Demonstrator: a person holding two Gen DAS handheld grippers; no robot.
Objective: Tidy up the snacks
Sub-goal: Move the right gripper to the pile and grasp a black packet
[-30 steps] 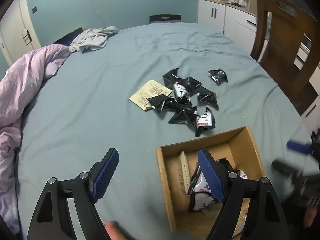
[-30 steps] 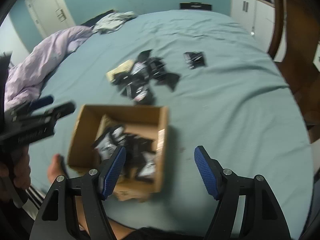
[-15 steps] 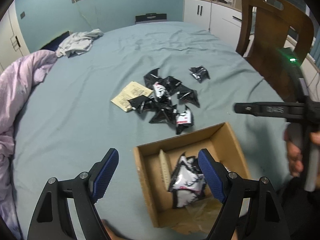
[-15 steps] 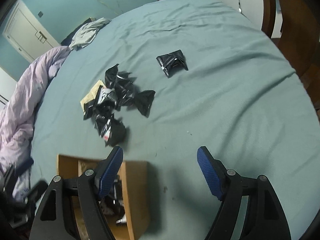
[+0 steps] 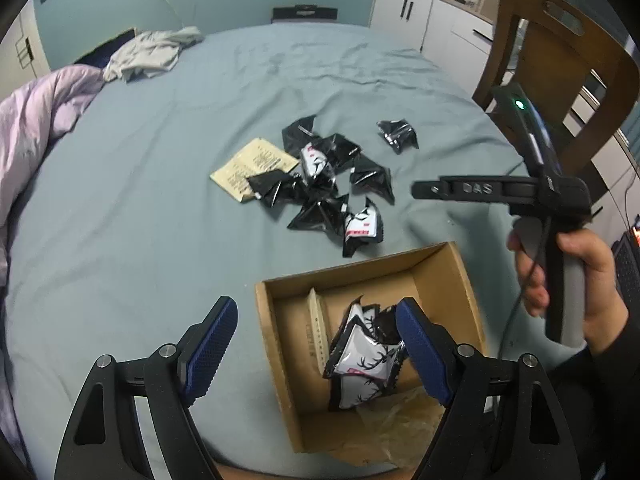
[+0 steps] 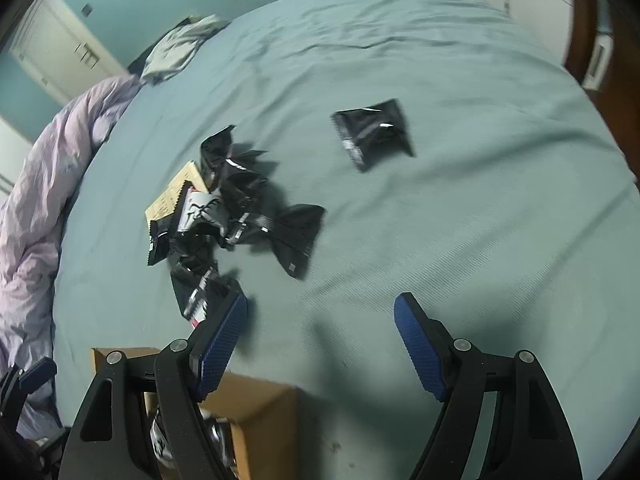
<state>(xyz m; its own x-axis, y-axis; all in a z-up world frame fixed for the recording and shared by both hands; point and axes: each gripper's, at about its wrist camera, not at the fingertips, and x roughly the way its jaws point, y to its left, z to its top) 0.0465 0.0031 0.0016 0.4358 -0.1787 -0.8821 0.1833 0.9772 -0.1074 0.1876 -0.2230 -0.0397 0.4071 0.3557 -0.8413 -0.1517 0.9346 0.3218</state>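
Left wrist view: the left gripper (image 5: 316, 340) hangs released over the cardboard box (image 5: 460, 276), which holds snack packets (image 5: 362, 360); beyond the box lies a heap of black packets (image 5: 320, 184) on the bedsheet (image 5: 140, 200). Right wrist view: the right gripper (image 6: 320, 340), jaws just widened and empty, hovers past the box (image 6: 260, 412) near the heap (image 6: 236, 208); a lone packet (image 6: 372, 132) lies farther off.

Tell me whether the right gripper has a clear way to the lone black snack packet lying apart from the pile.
Probably yes. The right gripper is open and empty, with only bare bedsheet between it and the lone packet; the pile sits off to the side.
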